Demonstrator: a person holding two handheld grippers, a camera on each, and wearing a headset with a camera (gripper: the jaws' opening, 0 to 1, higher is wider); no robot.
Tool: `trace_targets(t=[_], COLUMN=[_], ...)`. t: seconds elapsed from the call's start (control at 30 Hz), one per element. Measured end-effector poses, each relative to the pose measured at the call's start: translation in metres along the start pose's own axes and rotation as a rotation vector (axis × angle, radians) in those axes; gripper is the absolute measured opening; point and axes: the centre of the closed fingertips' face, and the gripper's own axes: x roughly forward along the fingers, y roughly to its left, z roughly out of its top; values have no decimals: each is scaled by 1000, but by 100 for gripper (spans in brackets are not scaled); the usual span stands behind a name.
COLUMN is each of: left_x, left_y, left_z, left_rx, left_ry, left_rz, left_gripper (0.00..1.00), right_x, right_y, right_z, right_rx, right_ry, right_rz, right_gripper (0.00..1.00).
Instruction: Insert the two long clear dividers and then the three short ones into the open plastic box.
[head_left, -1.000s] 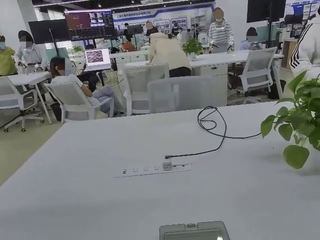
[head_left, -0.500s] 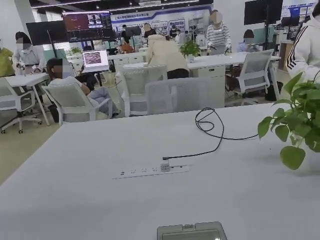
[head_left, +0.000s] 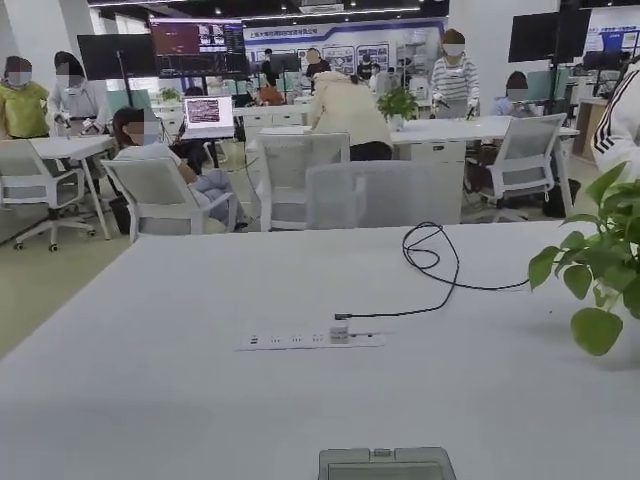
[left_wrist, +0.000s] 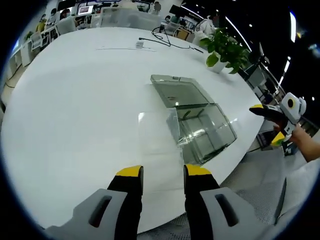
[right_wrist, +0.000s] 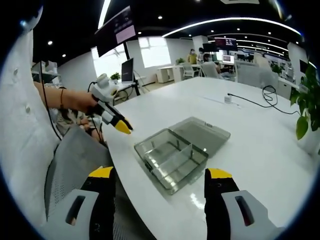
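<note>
Looking out across the table (head_left: 150, 380) rather than down at the job, with just a sliver of the open plastic box (head_left: 387, 465) at the bottom edge of the head view. Against a second ago: only a small swing of the view, no shift in the power strip (head_left: 310, 341), the black cable (head_left: 440, 265) or the plant (head_left: 600, 270), and no closer to the work. Over to the left gripper (left_wrist: 164, 175): jaws a modest gap apart, nothing between them, hanging over the near table edge and aimed at the box, lid (left_wrist: 180, 90) flung flat behind it. Just beside the box, lying flat, seemingly the clear dividers (left_wrist: 157, 137), too faint to count. Then the right gripper (right_wrist: 161, 175): spread wide, empty, facing the box from the other side. Inside the box, some clear partition lines, number uncertain. Probably at the pick-up stage; next, by the look of it, a grab at a flat divider.
</note>
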Motion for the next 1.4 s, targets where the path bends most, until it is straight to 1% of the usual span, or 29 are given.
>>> trace_targets(t=[0.1,0.13,0.2,0.23,0.27,0.33,0.37,0.43,0.47,0.5,0.53,0.57,0.7,0.77,0.93,1.07,1.2,1.4], left_x=[-9,-11,-17,-19,-21,-24,-25,-26,-27,-27,-27,-27,-27,-27,-26,-27,-28,-28], left_y=[-12,-15,-27,-33,-37,-50,-55,-68,-75,-80,-87,-90,-108,-116,-126,-133,-135,-138], left_z=[12,14,23,25,27,33,34,38,40,41,43,44,50,52,53,54,54,54], left_rx=[-16,-23,-15,-26,-31,-38,-42,-40,-41,-37,-26,-27,-26,-6,12,45,74,97], left_ry=[-64,-77,-120,-132,-136,-169,-178,-196,-204,-208,-218,-220,-246,-251,-256,-258,-258,-258], left_rz=[-35,-44,-78,-92,-100,-138,-148,-184,-198,-207,-225,-230,-277,-291,-315,-329,-331,-330], left_gripper=[30,30,30,30,30,30,30,30,30,30,30,30,30,30,30,30,30,30], right_x=[2,4,6,7,8,12,14,18,18,21,22,24,31,36,47,52,53,55], right_y=[5,7,12,13,14,20,23,27,27,30,31,31,35,38,46,49,49,50], right_z=[12,17,28,32,34,46,54,65,67,73,77,82,91,90,86,85,87,88], right_rx=[12,19,34,37,39,57,70,101,109,133,150,168,229,262,310,325,356,380], right_ry=[-19,-25,-48,-52,-53,-66,-82,-98,-98,-109,-117,-130,-149,-135,-113,-104,-112,-111], right_rz=[9,9,18,21,21,26,31,35,33,37,36,30,28,25,26,19,10,9], right_gripper=[72,72,71,70,68,64,62,59,56,53,51,47,35,31,26,21,18,14])
